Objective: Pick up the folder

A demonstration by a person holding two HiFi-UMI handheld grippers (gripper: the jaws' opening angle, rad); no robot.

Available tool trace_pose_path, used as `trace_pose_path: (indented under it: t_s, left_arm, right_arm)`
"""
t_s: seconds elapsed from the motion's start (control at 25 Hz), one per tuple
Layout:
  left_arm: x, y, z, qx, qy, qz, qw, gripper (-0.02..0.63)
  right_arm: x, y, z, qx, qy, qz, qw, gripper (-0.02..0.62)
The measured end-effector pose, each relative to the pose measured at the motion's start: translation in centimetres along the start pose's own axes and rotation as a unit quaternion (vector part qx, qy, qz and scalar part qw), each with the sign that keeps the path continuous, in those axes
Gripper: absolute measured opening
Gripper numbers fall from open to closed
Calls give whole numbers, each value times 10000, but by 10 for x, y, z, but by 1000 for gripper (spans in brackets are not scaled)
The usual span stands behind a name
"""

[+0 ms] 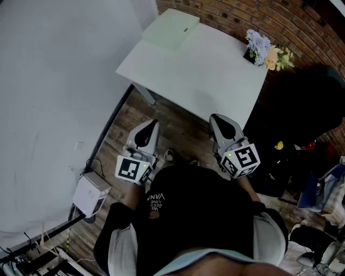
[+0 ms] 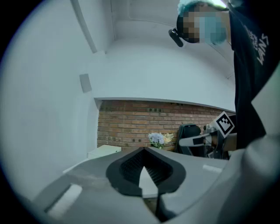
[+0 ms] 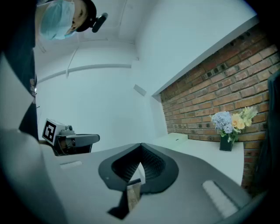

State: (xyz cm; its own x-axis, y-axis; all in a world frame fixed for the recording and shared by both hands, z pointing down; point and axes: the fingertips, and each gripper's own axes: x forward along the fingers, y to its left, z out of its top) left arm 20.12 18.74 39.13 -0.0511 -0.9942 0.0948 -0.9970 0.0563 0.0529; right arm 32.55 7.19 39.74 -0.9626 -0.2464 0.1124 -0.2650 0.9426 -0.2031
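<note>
The left gripper [image 1: 152, 125] and the right gripper [image 1: 215, 118] both have their jaws pressed together with nothing between them. Each is a smooth grey plastic shell tapering to a point, lined with black ribbed pads [image 2: 131, 168]. Each carries a cube with black-and-white square markers [image 1: 131, 168]. Both tips hang over the wooden plank floor [image 1: 178, 129], just short of the near edge of the white table [image 1: 199, 75] and not touching it.

The table top is flat, matte and sharp-cornered. The folder [image 1: 171, 29], a pale green rectangle, lies flat on the table's far corner by the red brick wall [image 1: 259, 16], well apart from both grippers. A small bunch of blue and yellow flowers [image 1: 267, 50] stands at the table's right far edge.

The person's black shirt [image 2: 258, 65] reads "VANS" on the sleeve.

The table surface between its near edge and the folder is bare. A white box-shaped device [image 1: 90, 195] sits on the floor left of the table.
</note>
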Motion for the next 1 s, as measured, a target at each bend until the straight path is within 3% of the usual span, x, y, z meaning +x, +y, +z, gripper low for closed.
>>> trace_pose_path:
  t_s: [0.44,0.6,0.76,1.0]
  left_arm:
    - [0,-21,-8,-144,-13,168,9998,0]
    - [2,-24,-8,-82,-47,65,9999,0]
    - [2,-18,-9,46,-61,-43,10000,0]
    - [-2,7,-6,-129,-34,46,9999,0]
  right_arm:
    - [-18,-9,-6,196,-9,120,9997,-2]
    - [-21,-14,-4,207,-58,39,9998,-2]
    - [-19,-9,-7,240,-16,24,9997,-2]
    - [1,-2,-6,254,21,-40,9997,-2]
